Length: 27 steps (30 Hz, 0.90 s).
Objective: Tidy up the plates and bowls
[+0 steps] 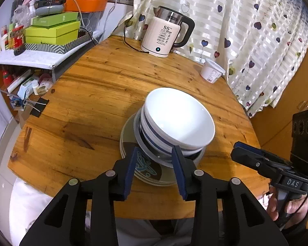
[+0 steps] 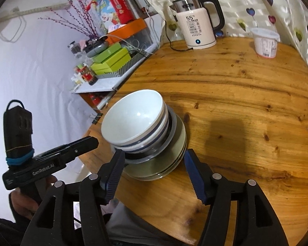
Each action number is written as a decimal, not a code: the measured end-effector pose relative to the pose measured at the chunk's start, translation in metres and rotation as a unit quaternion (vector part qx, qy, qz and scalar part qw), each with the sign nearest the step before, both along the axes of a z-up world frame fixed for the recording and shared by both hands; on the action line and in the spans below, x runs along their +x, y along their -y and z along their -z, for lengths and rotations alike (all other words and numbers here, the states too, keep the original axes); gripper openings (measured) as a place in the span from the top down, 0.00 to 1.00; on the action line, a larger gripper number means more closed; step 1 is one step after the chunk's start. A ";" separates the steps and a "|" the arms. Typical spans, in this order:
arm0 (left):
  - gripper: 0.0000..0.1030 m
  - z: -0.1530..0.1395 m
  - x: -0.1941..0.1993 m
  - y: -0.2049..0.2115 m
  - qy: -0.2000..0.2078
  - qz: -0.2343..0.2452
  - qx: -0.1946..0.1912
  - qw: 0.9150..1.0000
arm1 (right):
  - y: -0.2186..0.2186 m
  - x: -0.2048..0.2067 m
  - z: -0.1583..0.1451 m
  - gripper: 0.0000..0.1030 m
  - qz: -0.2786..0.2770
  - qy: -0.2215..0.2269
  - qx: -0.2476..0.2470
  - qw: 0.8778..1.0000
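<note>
Bowls (image 1: 179, 116), nested and white with blue bands, sit on stacked plates (image 1: 133, 143) near the front edge of the tabletop (image 1: 92, 94). From my left wrist, my left hand-held gripper (image 1: 156, 153) hangs just before the stack, released, its blue pads apart with the plates' rim showing between them, nothing gripped. My right hand-held gripper (image 1: 242, 153) hovers off to the right. A kettle (image 1: 164, 37) and a white tub (image 1: 211, 70) stand far back.

From my right wrist, the bowls (image 2: 133, 119) lean on the plates (image 2: 174, 143). My right hand-held gripper (image 2: 154, 162) is released, pads wide, clear of the stack. My left one (image 2: 88, 142) floats left of it.
</note>
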<state>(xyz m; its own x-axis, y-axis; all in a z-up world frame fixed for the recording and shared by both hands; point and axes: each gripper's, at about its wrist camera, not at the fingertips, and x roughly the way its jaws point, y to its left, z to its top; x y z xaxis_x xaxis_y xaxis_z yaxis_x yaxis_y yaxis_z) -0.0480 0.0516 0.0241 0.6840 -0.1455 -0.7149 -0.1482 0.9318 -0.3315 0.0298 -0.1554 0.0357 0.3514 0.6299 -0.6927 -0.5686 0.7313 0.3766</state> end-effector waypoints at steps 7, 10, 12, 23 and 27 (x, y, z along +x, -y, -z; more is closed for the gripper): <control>0.57 -0.001 -0.007 0.013 0.003 0.000 0.031 1.000 | -0.011 -0.015 -0.002 0.37 -0.012 0.028 -0.031 0.999; 0.55 -0.001 -0.009 0.017 0.003 -0.002 0.042 0.999 | -0.015 -0.019 -0.002 0.37 -0.016 0.038 -0.041 0.998; 0.52 0.001 -0.009 0.020 0.001 -0.003 0.051 0.999 | -0.017 -0.021 -0.001 0.37 -0.017 0.041 -0.047 0.998; 0.51 0.010 -0.009 0.024 -0.012 -0.005 0.072 0.997 | -0.025 -0.024 0.004 0.37 -0.024 0.050 -0.070 0.996; 0.51 0.010 -0.009 0.024 -0.011 -0.005 0.068 0.998 | -0.028 -0.023 0.007 0.37 -0.030 0.046 -0.072 0.996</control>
<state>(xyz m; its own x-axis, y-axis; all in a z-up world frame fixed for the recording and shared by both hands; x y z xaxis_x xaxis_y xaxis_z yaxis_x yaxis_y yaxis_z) -0.0569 0.0279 0.0137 0.6689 -0.0388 -0.7424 -0.1643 0.9662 -0.1985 0.0070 -0.1270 0.0284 0.3826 0.5474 -0.7443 -0.6402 0.7379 0.2137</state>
